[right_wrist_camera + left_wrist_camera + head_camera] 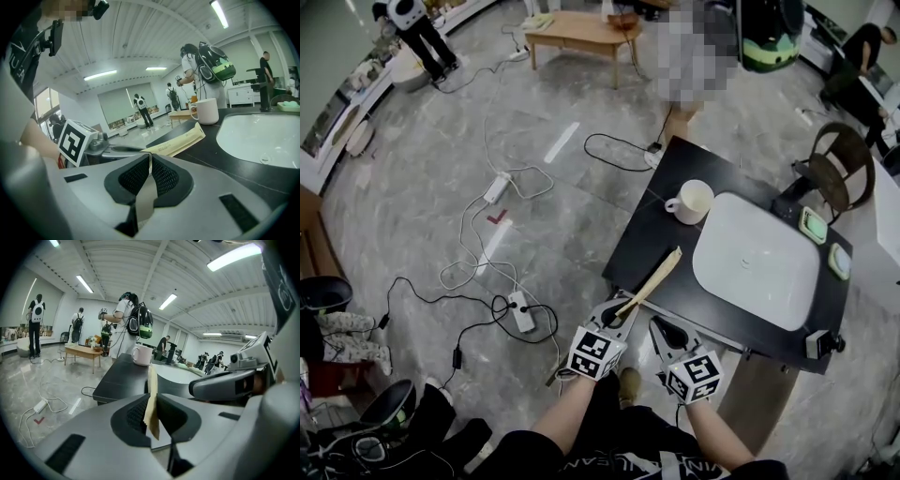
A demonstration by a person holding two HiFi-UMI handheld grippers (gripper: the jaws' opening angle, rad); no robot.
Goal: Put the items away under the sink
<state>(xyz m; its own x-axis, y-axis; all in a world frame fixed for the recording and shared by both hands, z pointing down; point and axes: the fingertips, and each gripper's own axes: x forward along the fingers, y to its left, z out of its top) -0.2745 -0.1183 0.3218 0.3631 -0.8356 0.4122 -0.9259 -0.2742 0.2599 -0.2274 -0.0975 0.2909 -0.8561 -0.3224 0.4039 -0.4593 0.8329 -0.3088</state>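
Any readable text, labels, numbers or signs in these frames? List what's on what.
Nothing reads clearly.
On the packet: small dark print, too small to read.
On the shirt: white lettering, cut off and blurred.
On the left cube and right cube: black-and-white square patterns, no letters.
On the mug: none visible.

Wooden table (581, 33) at far end; white power strip (522, 310) lying on grey floor (534, 112).

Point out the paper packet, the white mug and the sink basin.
paper packet (655, 278), head view, middle of its length
white mug (695, 201), head view, its side wall
sink basin (757, 259), head view, bare bowl floor
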